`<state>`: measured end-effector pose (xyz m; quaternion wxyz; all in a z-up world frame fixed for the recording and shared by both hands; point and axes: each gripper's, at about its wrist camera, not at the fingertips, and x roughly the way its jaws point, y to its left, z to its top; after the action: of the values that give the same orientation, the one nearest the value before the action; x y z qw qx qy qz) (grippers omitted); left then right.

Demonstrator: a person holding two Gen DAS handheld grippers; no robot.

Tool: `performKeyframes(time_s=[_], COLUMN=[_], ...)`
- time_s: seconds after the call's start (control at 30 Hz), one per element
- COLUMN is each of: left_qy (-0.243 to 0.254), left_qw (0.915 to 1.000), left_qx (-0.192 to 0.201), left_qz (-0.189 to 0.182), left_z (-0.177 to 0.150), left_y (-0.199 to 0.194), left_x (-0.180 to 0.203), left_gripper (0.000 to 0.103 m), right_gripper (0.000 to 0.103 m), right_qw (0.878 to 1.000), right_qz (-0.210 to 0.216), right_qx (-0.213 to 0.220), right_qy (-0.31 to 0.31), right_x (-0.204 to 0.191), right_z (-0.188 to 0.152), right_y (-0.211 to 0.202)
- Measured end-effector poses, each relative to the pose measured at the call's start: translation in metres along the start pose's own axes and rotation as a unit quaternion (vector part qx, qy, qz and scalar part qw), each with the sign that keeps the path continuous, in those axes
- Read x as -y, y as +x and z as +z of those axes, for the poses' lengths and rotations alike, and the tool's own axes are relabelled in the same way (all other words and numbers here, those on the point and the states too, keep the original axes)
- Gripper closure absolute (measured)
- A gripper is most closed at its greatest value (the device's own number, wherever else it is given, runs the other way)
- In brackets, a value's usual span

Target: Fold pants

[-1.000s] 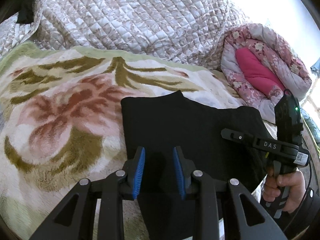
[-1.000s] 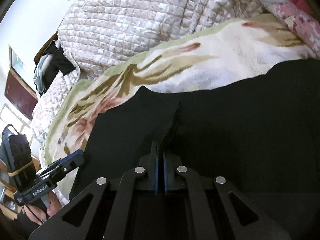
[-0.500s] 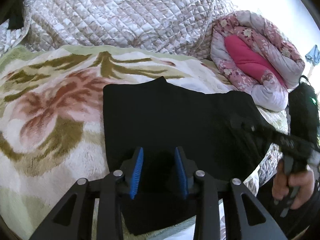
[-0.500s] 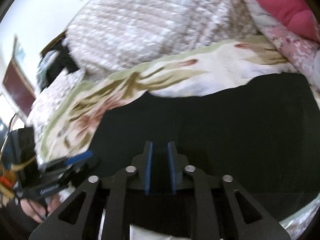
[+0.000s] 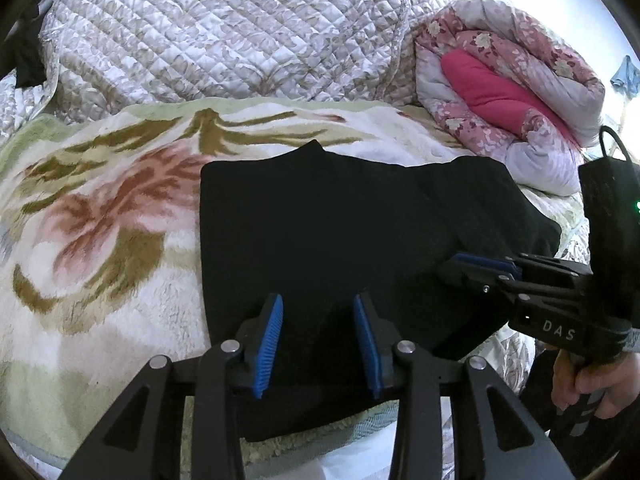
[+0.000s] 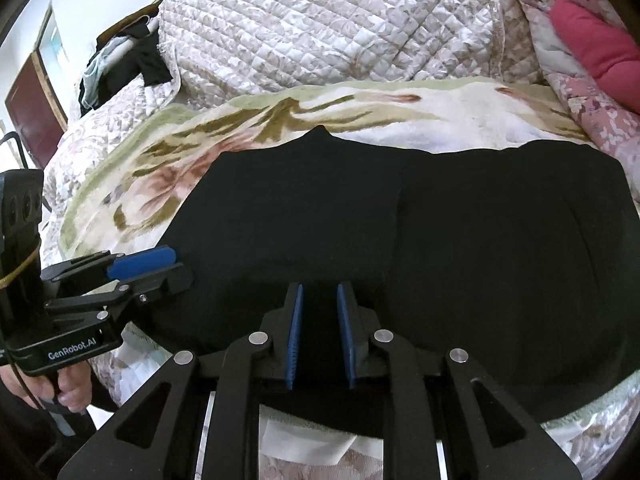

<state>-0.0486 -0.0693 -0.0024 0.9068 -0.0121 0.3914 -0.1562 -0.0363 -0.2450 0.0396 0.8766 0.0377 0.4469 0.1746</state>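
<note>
The black pants (image 5: 340, 224) lie folded flat on the floral blanket (image 5: 100, 216), also in the right wrist view (image 6: 440, 216), with a fold edge running down their middle. My left gripper (image 5: 318, 340) is open and empty, just above the pants' near left part. My right gripper (image 6: 320, 336) is open and empty over the pants' near edge. Each gripper shows in the other's view: the right one (image 5: 480, 264) at the pants' right side, the left one (image 6: 160, 264) at their left edge.
A quilted beige cover (image 5: 224, 36) is heaped behind the blanket. A rolled pink floral quilt (image 5: 512, 92) lies at the back right. Dark clothes (image 6: 132, 60) hang at the back left. The bed's front edge (image 6: 320, 440) is just below the grippers.
My right gripper has opened, let go of the pants and drawn back. The pants now lie flat. My left gripper stayed open and pulled back slightly.
</note>
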Motion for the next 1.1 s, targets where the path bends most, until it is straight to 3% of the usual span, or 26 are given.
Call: performKeyframes(time_s=[0.17,0.53,0.6,0.7,0.83,0.87,0.97,1.1], left_qy=[0.009,0.003,0.005,-0.009,-0.025,-0.030,-0.032,-0.003], left_qw=[0.9999,0.9999,0.9998,0.9997,0.9996,0.9995,0.9995,0.9999], left_qx=[-0.001,-0.001,-0.002,0.001,0.009,0.008,0.003,0.008], left_qz=[0.007,-0.014,-0.017,-0.022,-0.002,-0.002,-0.001,0.015], left_z=[-0.004,-0.017,-0.015,-0.009,0.000,0.001,-0.003,-0.007], left_y=[-0.002,-0.013,-0.013,-0.014,-0.011,-0.008,-0.002,-0.002], left_x=[0.005,0.013,0.012,0.005,-0.010,-0.013,-0.014,-0.005], left_gripper=[0.062,0.058,0.058,0.058,0.058,0.058,0.058,0.058], right_gripper=[0.085,0.085,0.083,0.083,0.083,0.081,0.058,0.057], right_qw=[1.000,0.999,0.997,0.997,0.998,0.997,0.997,0.997], right_qz=[-0.014,-0.048,-0.070,-0.072,-0.055,-0.049,-0.031,-0.024], right_qx=[0.005,0.023,0.020,0.021,0.029,0.033,0.018,0.023], right_qy=[-0.003,0.003,0.007,0.031,0.033,0.039,0.063,0.067], right_x=[-0.003,0.000,0.003,0.012,0.011,0.012,0.027,0.034], right_z=[-0.005,-0.015,-0.013,-0.007,0.006,0.010,0.024,0.046], right_y=[-0.004,-0.017,-0.016,-0.017,-0.014,-0.013,0.004,0.015])
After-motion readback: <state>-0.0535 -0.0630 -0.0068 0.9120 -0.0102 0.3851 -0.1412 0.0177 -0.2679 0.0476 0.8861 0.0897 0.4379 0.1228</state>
